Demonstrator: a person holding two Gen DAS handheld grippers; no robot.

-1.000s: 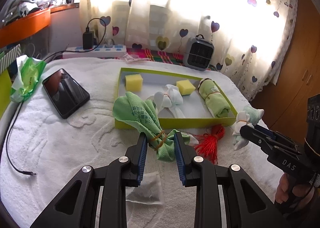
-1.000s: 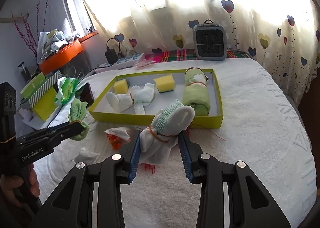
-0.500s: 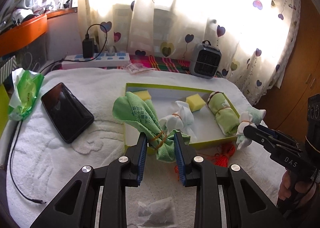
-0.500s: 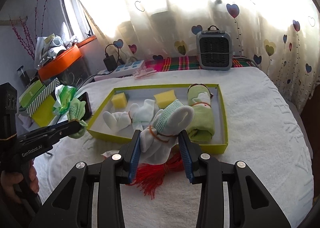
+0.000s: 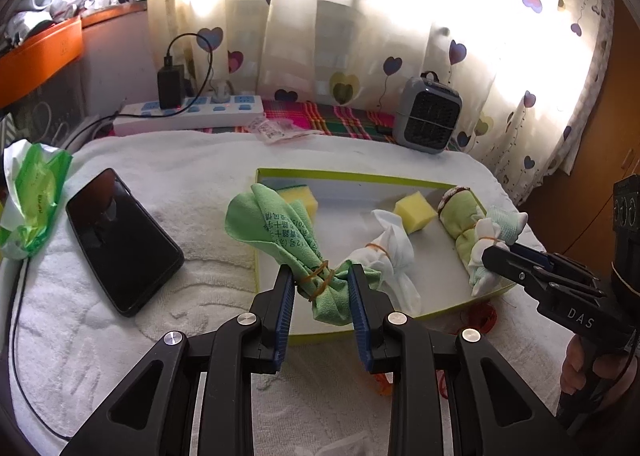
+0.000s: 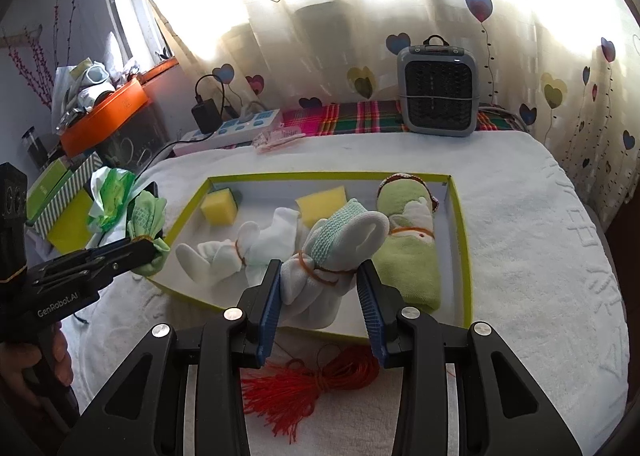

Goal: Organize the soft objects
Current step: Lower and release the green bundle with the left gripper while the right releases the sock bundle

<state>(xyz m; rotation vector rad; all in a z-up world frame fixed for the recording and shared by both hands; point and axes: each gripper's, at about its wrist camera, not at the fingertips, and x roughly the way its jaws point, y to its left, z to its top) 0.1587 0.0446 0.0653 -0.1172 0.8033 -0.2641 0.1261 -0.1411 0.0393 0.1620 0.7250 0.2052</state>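
- The left gripper [image 5: 320,284] is clamped on a green cloth bundle [image 5: 288,240] tied with a rubber band; its blue pads press the bundle on both sides at the band.
- That bundle is held in the air above the near left corner of the green-rimmed box [image 5: 360,176], its printed loose end fanning up and to the left.
- The right gripper [image 6: 320,282] is clamped on a white sock bundle [image 6: 332,252] with a mint ribbed cuff, also banded; both pads grip it.
- This bundle hangs over the near edge of the box [image 6: 464,256], just beside a rolled green towel [image 6: 408,248] that lies inside along the right wall.
- Also in the box: a banded white sock pair [image 6: 240,252] near the middle and two yellow sponges [image 6: 220,206] toward the far side.
- A red tassel cord [image 6: 308,384] lies on the white towel [image 6: 540,256] just in front of the box, below the right gripper.
- Left of the box, a black phone [image 5: 120,240] lies flat on the towel, with a green plastic bag [image 5: 32,200] beyond it at the edge.
- A grey heater [image 6: 438,90] and a power strip [image 5: 188,114] stand by the curtain.
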